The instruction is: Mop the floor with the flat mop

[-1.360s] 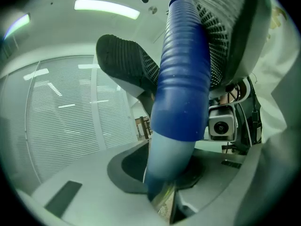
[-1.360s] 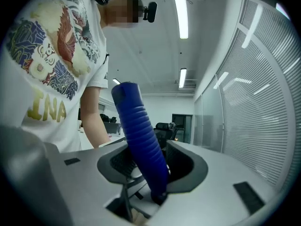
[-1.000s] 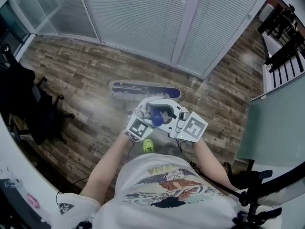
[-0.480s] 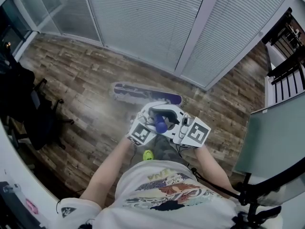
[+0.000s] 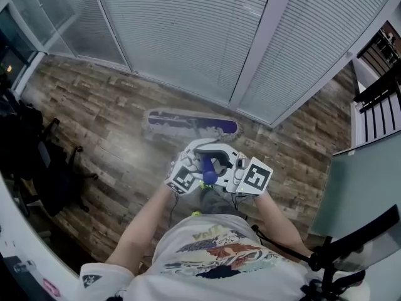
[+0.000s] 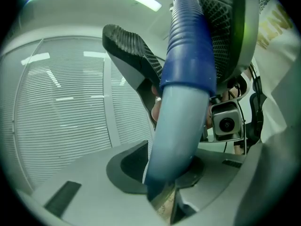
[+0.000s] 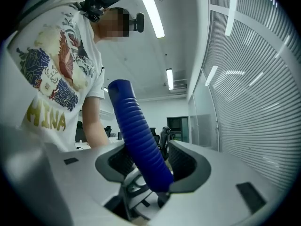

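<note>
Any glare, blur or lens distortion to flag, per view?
Head view: fisheye bends the blinds; soft sheen patches on the floor; mop head slightly soft. Left gripper view: dark vignette at the corners, handle too close and out of focus. Right gripper view: ceiling lights blown out, blinds curved, handle fairly sharp.
</note>
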`<action>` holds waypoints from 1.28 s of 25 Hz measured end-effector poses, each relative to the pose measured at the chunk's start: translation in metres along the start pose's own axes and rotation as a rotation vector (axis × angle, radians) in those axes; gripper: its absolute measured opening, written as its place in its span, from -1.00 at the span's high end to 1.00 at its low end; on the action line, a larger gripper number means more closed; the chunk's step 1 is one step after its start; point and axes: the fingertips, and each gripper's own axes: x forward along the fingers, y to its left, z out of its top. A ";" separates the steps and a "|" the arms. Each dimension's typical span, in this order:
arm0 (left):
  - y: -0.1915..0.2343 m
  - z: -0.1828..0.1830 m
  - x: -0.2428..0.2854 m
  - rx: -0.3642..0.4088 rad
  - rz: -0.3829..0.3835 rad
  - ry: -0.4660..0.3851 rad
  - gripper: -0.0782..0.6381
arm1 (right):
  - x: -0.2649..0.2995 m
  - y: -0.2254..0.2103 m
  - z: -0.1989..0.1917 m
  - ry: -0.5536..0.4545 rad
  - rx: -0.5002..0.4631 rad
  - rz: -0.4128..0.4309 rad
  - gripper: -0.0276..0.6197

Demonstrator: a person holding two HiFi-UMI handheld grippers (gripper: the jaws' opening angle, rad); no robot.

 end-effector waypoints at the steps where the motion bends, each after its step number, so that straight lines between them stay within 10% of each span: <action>1: 0.010 -0.004 0.010 -0.001 -0.001 0.006 0.56 | -0.003 -0.014 -0.004 0.011 0.006 0.004 0.27; 12: 0.074 -0.024 0.057 -0.012 0.014 0.078 0.53 | -0.004 -0.089 -0.024 0.131 0.059 0.045 0.24; 32: -0.172 0.012 -0.078 -0.040 -0.004 0.082 0.49 | -0.035 0.195 -0.017 0.184 0.041 0.136 0.18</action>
